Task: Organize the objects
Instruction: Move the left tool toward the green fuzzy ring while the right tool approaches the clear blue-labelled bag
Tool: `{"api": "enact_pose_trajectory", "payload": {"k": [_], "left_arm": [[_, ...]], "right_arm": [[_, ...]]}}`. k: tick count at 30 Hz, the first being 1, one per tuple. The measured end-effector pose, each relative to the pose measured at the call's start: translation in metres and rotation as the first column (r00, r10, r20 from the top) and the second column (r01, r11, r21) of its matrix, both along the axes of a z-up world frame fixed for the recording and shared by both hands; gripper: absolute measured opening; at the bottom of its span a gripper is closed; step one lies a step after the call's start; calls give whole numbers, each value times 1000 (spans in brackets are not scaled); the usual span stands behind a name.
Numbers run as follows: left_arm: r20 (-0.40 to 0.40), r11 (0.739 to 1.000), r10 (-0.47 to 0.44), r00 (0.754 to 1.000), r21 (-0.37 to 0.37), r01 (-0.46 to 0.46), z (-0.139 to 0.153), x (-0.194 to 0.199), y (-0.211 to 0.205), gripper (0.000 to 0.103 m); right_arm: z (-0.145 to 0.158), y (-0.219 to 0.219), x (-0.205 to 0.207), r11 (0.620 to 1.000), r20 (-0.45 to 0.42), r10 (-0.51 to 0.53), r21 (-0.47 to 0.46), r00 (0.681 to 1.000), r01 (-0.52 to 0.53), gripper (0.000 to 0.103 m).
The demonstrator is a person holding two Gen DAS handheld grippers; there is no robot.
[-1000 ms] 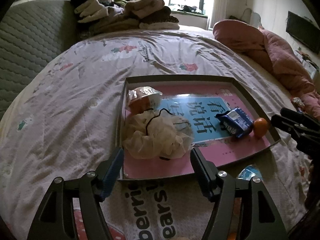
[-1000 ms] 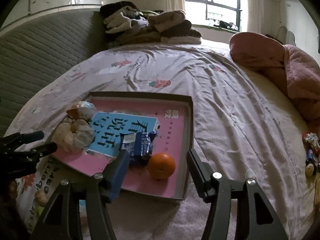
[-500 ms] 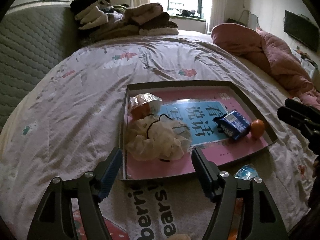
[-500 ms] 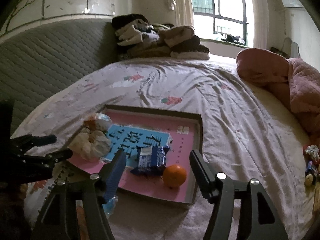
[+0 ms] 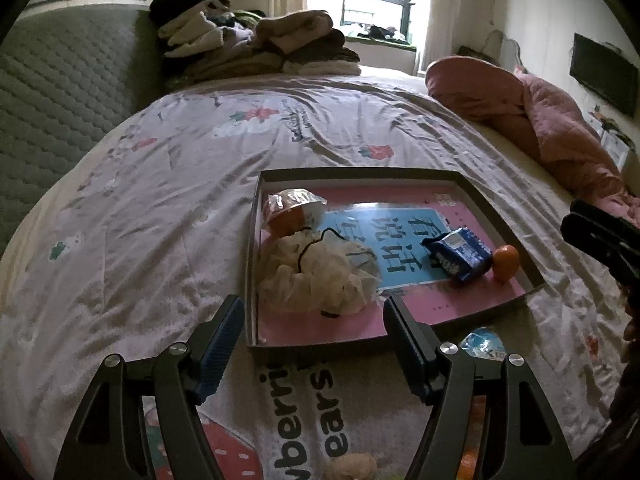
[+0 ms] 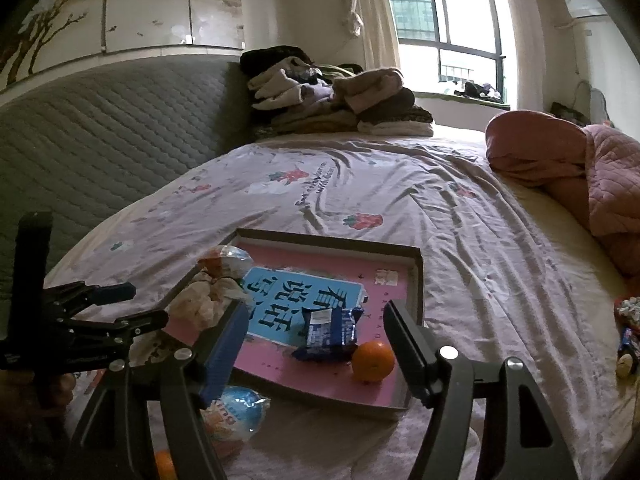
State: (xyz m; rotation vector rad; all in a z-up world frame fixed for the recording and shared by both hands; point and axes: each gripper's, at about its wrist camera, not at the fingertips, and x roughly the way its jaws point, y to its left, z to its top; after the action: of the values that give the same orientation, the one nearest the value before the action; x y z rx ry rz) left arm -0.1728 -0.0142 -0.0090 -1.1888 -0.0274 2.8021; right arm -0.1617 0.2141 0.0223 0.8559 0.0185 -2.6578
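A shallow pink box lid [image 5: 472, 184] [image 6: 416, 276] lies on the bed. In it are a white crumpled bag [image 5: 316, 276] [image 6: 204, 300], a wrapped orange snack [image 5: 292, 208] [image 6: 224, 260], a blue snack packet [image 5: 458, 254] [image 6: 330, 330] and an orange [image 5: 506, 262] [image 6: 372, 360]. My left gripper [image 5: 314, 334] is open and empty, above the lid's near edge. My right gripper [image 6: 314, 344] is open and empty, above the lid's near side by the blue packet. A blue-and-orange packet [image 6: 236, 412] [image 5: 484, 344] and another orange [image 6: 164, 464] lie on the bed outside the lid.
A pile of folded clothes [image 5: 256, 48] sits at the head of the bed by the grey headboard [image 6: 100, 128]. A pink quilt [image 5: 540, 120] [image 6: 580, 168] lies at the right. Small snacks [image 6: 628, 332] lie at the bed's right edge.
Both grippers have drawn back and risen, so the lid looks farther away. The objects in the lid have not moved.
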Motion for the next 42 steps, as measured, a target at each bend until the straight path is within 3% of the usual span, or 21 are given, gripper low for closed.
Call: {"api": "enact_pose_trajectory", "payload": {"k": [7,16,42], "left_arm": [[-14,999,30,999,32,-29,6,7,-7,73],[-56,1000,17,998,17,-16,15,25,2,73],[-62,998,15,998,55,-11,12,72,1,73]], "right_arm": [[8,2,10,999,-18,11,-39,1000,-12,70],[17,2,21,996,-31,34,-86,999,-36,70],[2,-16,34,996,14,43,-74,999,-42,70]]}}
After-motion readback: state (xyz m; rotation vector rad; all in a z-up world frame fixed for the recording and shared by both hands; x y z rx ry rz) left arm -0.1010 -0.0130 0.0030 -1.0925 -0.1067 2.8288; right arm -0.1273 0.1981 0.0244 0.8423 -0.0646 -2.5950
